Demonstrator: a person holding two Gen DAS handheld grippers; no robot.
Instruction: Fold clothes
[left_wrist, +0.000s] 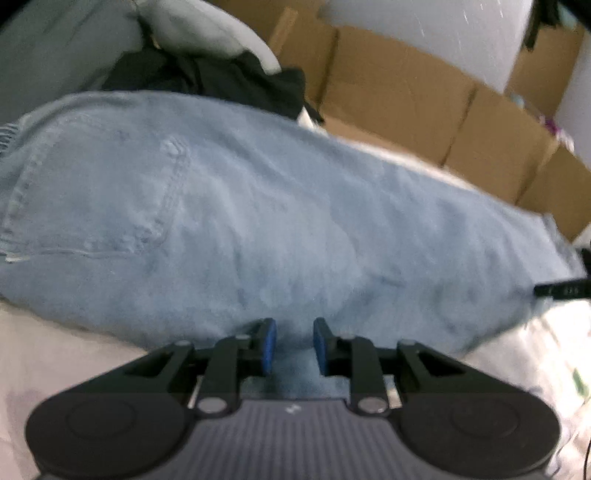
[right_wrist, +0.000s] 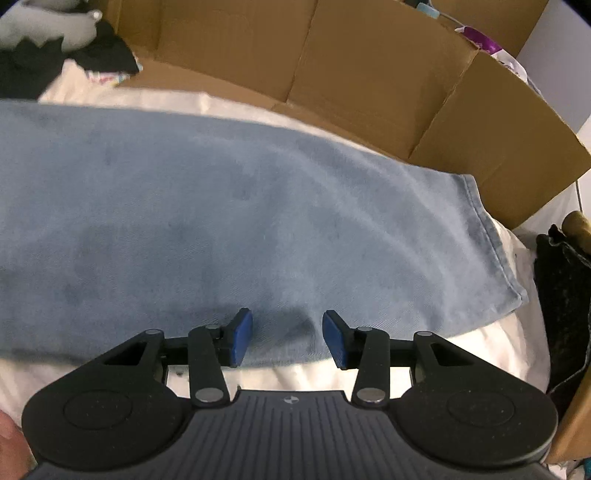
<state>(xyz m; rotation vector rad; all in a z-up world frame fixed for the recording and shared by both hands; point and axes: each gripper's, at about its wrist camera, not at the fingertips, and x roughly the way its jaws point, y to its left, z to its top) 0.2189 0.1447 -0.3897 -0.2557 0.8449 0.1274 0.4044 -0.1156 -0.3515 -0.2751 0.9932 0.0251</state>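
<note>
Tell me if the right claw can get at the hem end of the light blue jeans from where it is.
Probably yes. The right claw is open over the light blue denim jeans, and nothing lies between it and the hem.

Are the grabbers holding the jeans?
No. Both the left gripper and right gripper are open over the jeans' near edge, gripping nothing.

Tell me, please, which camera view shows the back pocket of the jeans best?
The left wrist view: the back pocket with its stitching lies fully visible at left. The right wrist view shows only the jeans' plain leg and hem, no pocket.
</note>
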